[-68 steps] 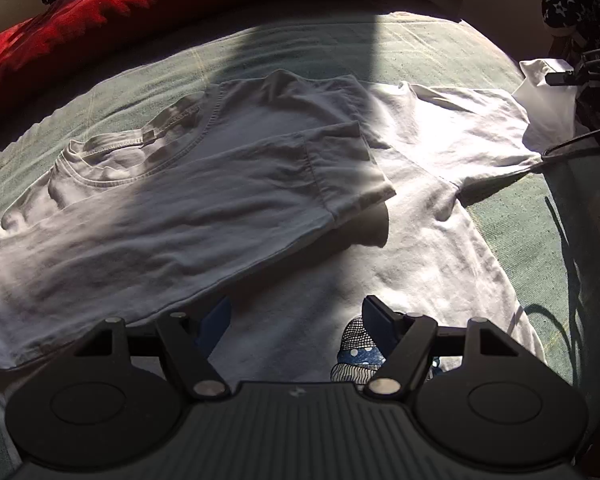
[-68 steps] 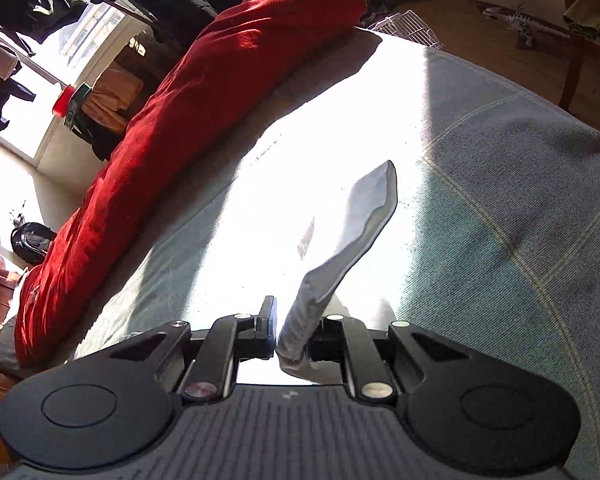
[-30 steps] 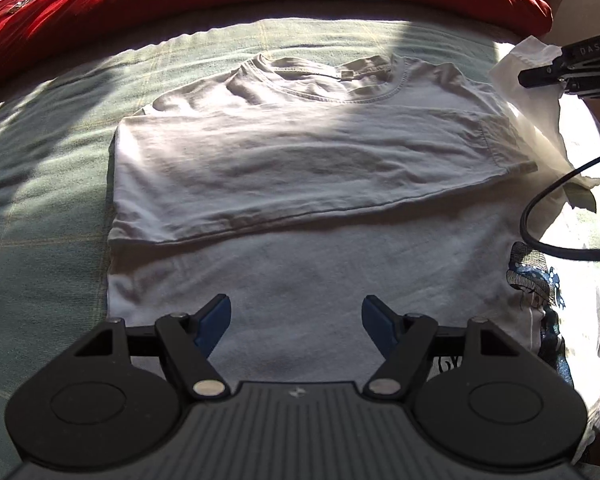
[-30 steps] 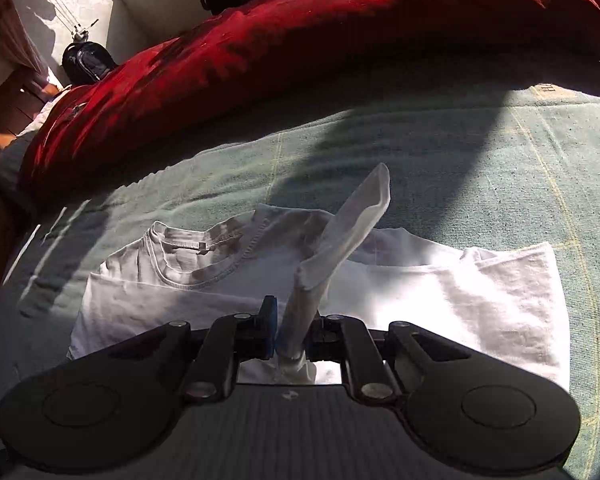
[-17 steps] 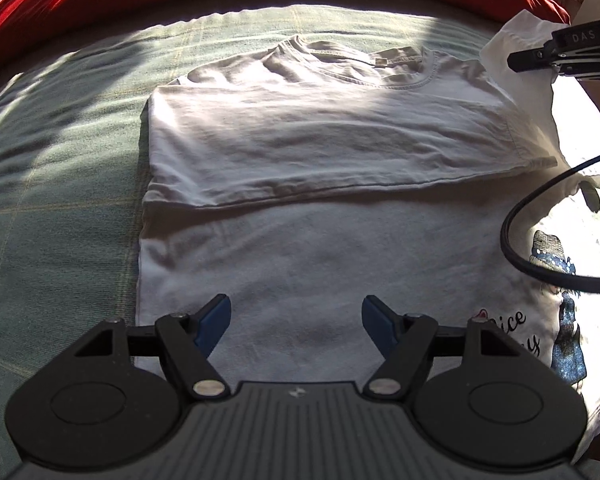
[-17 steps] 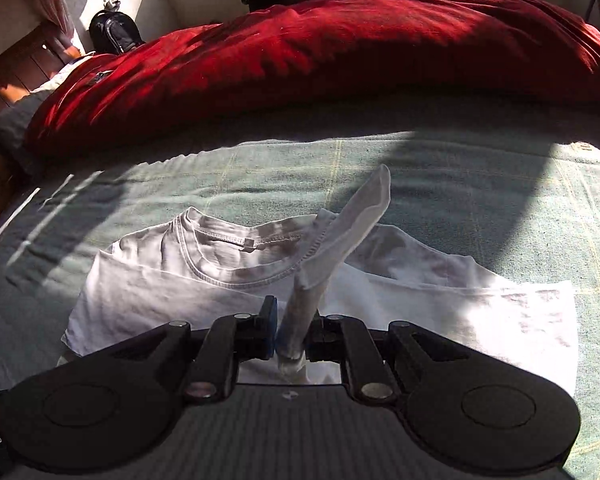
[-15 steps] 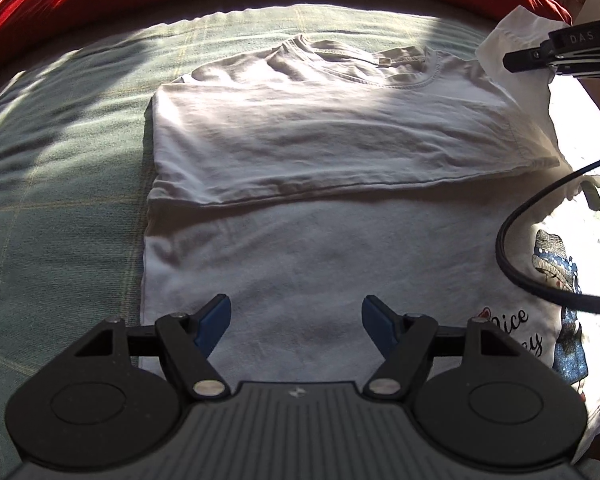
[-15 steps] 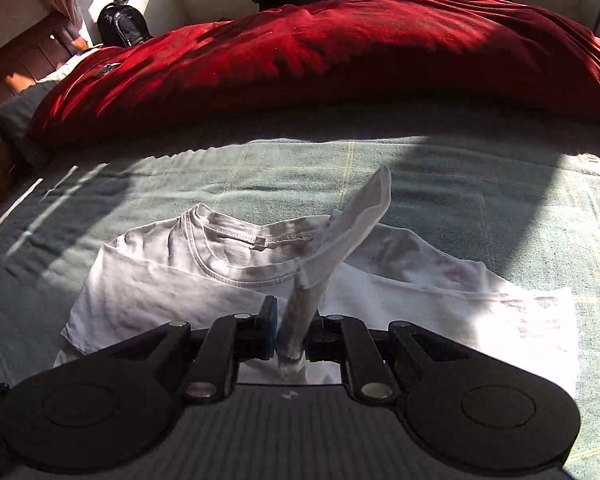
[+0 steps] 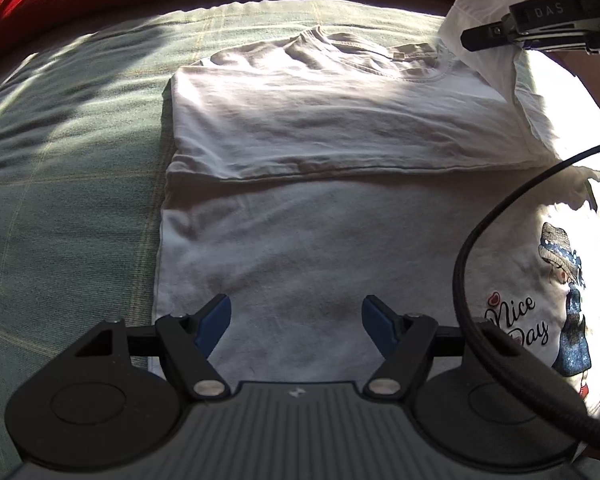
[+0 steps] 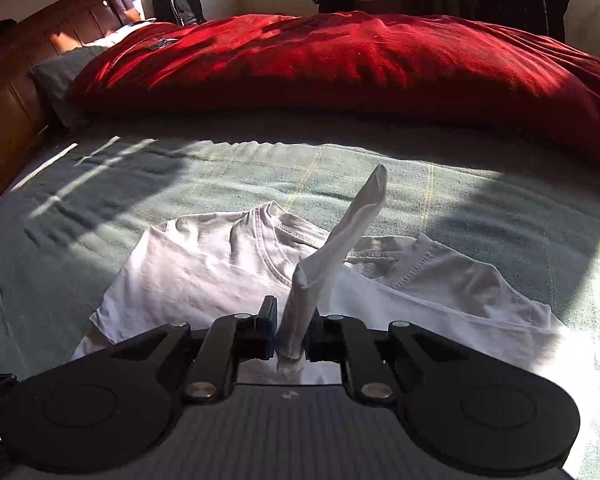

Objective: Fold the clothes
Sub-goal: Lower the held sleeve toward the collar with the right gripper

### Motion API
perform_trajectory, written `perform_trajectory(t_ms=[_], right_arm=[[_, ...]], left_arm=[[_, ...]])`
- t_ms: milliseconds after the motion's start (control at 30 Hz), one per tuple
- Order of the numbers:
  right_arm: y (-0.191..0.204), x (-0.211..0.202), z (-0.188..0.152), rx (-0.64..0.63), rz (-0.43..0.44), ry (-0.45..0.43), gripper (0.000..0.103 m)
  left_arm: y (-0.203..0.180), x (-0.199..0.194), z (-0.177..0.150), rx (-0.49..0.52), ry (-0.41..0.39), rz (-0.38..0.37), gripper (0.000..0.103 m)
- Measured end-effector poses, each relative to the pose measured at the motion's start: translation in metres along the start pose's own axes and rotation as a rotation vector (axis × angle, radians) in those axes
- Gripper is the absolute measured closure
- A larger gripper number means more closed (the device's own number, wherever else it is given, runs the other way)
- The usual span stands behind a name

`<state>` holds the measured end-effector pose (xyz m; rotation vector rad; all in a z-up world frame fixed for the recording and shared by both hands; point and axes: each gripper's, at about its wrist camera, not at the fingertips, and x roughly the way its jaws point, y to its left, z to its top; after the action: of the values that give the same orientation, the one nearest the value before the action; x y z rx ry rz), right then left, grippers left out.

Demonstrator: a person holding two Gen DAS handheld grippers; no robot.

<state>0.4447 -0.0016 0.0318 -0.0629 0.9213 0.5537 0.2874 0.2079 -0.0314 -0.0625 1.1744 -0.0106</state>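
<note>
White cotton sits pinched between my right jaws (image 10: 291, 330) — a sleeve (image 10: 340, 248) of the T-shirt (image 9: 320, 240), which rises from them as a stiff strip. My left jaws (image 9: 296, 318) stand wide and hold nothing, hovering over the near part of the shirt.

That shirt lies flat on the green bedspread (image 9: 68, 160), neck to the far side. One side panel (image 9: 320, 128) is already laid over across the body, its edge running left to right just beyond my left jaws. To the right, in full sun, a printed picture with the words "Nice Day" (image 9: 540, 312) shows on the cloth. A black cable (image 9: 484, 232) loops over that part.

As I judge it, the step in hand is bringing the held sleeve over onto the body. To do it well I would keep the sleeve taut but not drag the whole shirt, lay it so its edge runs square with the fold already there, and let go only once it lies flat. My free left jaws could press the near cloth down against sliding — and the cable should stay out of the fold.

Farthest off, a red duvet (image 10: 340, 60) lies heaped along the bed.
</note>
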Motion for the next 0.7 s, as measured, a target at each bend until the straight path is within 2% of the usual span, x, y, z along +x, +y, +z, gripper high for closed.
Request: perform_trajectory(t_ms=[333, 700], right_arm=[[0.036, 0.02, -0.002, -0.093, 0.042, 0.03, 0.088], [0.056, 0.035, 0.0, -0.118, 0.082, 0.047, 0.088]], left_arm=[[0.012, -0.001, -0.007, -0.03, 0.006, 0.005, 0.031], [0.025, -0.004, -0.014, -0.061, 0.005, 0.015, 0.031]])
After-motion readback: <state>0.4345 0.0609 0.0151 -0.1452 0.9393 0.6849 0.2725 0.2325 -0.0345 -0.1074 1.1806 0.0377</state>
